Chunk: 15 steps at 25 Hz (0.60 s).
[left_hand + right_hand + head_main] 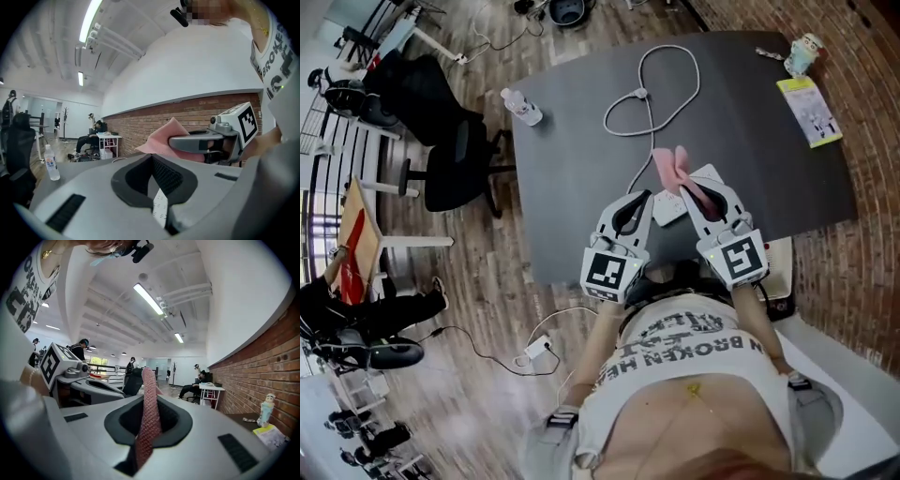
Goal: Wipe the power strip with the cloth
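Note:
The white power strip lies near the front edge of the dark grey table, and its white cable loops away toward the far side. My right gripper hovers just right of the strip, shut on a pink cloth that sticks out past its tips. In the right gripper view the cloth stands upright, pinched between the jaws of the right gripper. My left gripper is shut and holds nothing, just left of the strip. The left gripper view shows this gripper with its jaws together, and the cloth beside it.
A water bottle lies at the table's far left corner. A yellow leaflet and a small figurine sit at the far right by the brick wall. A black office chair stands left of the table. A white adapter lies on the floor.

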Tool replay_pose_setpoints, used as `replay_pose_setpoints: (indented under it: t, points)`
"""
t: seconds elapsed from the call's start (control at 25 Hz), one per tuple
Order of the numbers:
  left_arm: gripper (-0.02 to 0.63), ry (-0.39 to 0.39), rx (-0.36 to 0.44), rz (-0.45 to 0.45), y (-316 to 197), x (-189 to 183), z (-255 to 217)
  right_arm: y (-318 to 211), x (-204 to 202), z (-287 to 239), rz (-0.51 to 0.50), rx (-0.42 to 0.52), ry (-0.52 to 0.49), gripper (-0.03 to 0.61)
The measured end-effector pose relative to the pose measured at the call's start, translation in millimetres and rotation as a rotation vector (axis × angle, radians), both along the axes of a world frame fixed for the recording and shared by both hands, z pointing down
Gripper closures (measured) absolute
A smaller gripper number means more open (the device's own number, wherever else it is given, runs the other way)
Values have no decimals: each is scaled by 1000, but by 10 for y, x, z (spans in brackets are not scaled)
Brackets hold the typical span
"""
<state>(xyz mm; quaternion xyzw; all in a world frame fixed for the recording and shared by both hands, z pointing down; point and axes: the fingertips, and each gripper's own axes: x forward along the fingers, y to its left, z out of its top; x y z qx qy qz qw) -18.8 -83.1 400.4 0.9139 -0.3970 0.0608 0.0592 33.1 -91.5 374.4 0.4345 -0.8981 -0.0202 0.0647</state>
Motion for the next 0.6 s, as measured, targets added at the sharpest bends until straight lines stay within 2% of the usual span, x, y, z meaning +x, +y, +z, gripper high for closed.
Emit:
replay_pose_setpoints:
  t: [0.24,0.6]
  points:
    - [617,-18,-5,-81,-16,-50,141,-87,137,76,-52,-45,4,561]
    - [615,-63,-107,-124,-18,-123,705,-172,336,217,-69,-80,32,561]
